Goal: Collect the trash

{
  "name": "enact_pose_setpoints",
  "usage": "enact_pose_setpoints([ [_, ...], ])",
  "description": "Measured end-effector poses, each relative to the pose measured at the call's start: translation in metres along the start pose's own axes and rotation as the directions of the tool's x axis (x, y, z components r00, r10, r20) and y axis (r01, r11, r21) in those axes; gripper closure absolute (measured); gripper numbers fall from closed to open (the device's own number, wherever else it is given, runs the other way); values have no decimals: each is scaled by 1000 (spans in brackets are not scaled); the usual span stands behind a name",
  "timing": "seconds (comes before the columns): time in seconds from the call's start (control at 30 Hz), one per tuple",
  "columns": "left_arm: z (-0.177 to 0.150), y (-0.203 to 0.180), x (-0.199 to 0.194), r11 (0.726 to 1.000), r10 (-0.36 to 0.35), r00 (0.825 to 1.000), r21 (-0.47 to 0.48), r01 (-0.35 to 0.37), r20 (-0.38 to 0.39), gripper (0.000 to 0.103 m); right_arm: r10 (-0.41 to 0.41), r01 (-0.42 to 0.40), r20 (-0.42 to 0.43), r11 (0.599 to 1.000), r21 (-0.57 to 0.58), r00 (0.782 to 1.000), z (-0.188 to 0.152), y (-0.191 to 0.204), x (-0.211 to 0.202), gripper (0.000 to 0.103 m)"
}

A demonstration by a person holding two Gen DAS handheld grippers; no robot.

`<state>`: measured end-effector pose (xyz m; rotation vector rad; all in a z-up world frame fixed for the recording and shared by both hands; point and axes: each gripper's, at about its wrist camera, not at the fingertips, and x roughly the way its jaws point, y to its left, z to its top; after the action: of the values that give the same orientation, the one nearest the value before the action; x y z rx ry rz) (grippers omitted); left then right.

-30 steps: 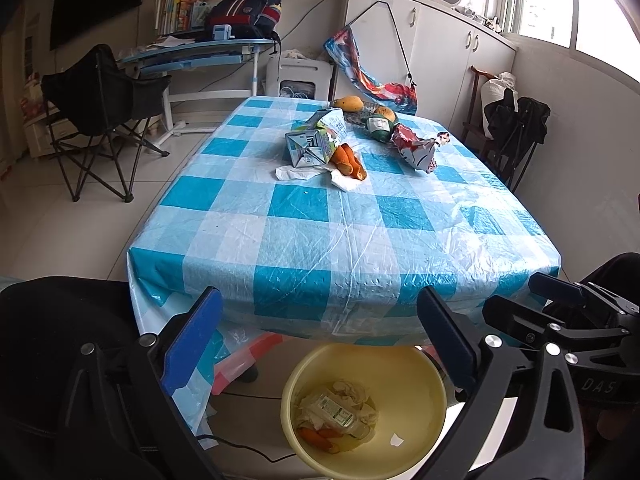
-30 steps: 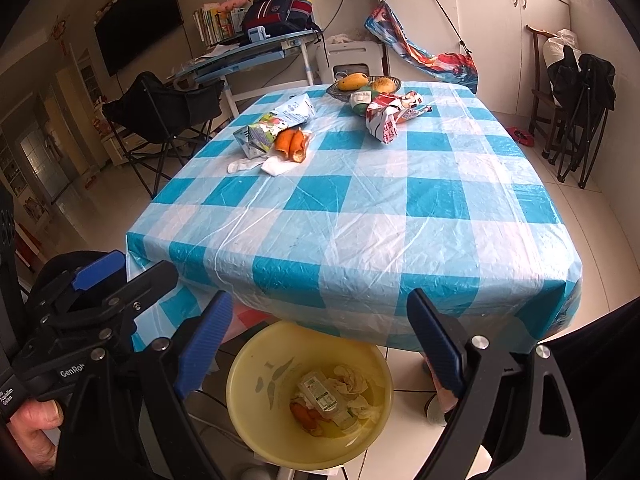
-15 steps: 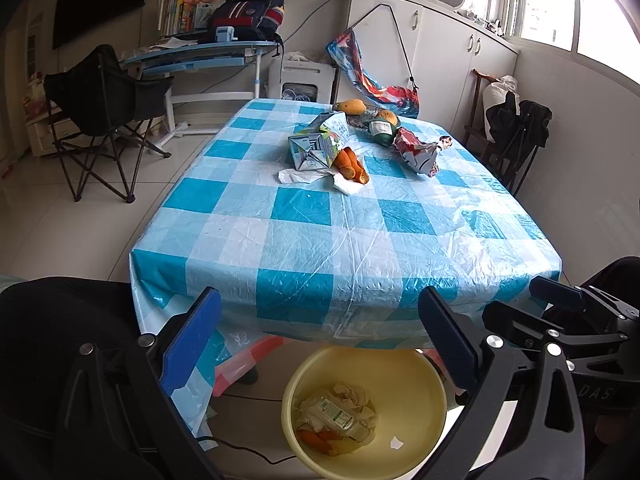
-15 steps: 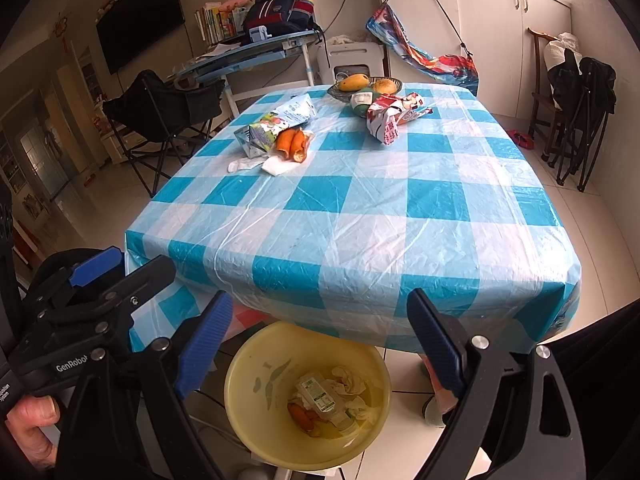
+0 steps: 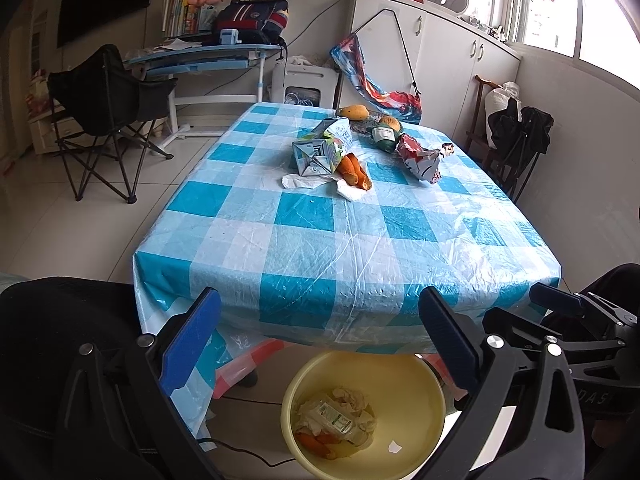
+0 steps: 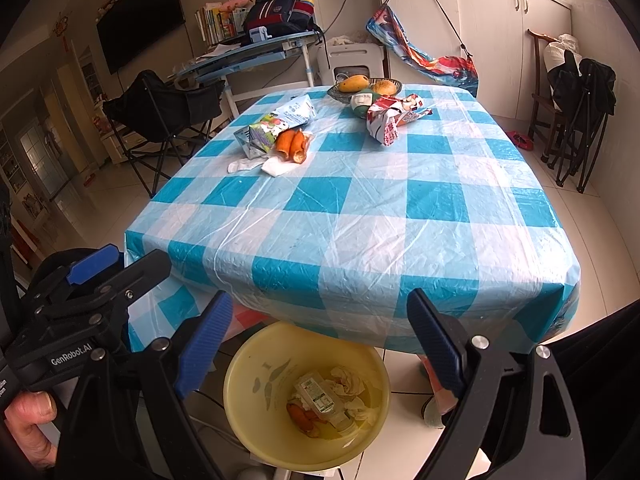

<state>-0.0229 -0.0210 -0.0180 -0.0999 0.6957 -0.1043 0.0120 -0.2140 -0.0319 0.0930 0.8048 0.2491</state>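
Left gripper (image 5: 320,344) and right gripper (image 6: 320,336) both spread wide and empty, above a yellow bin (image 6: 244,412) of scraps, checked table (image 6: 360,216) bearing carton (image 6: 276,128), orange peel (image 6: 294,146), wrapper (image 6: 390,118)

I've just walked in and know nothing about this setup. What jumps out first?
A blue-and-white checked tablecloth fills the view, with litter at its far end: a crumpled carton, orange peels and a red-and-white wrapper. Below the near edge, a yellow bin on the floor already holds some trash.
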Motion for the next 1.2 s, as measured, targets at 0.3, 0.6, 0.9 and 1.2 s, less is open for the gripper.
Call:
enact_pose_setpoints([
  [0.3,0,1,-2,1000,7,1000,-14,-7,10,7,0,0,-2,1000,-2,1000,0,0,0,18],
  [0.6,0,1,-2,1000,7,1000,-14,-7,10,7,-1,1,-1,1000,-4,1000,0,0,0,18],
  [0.9,0,1,-2,1000,7,1000,-13,-7,10,7,-2,2,-2,1000,-4,1000,0,1,0,18],
  [1.2,10,14,-14,997,18,998,-71,-13,65,7,12,-12,14,1000,-2,1000,5,1,-2,18],
])
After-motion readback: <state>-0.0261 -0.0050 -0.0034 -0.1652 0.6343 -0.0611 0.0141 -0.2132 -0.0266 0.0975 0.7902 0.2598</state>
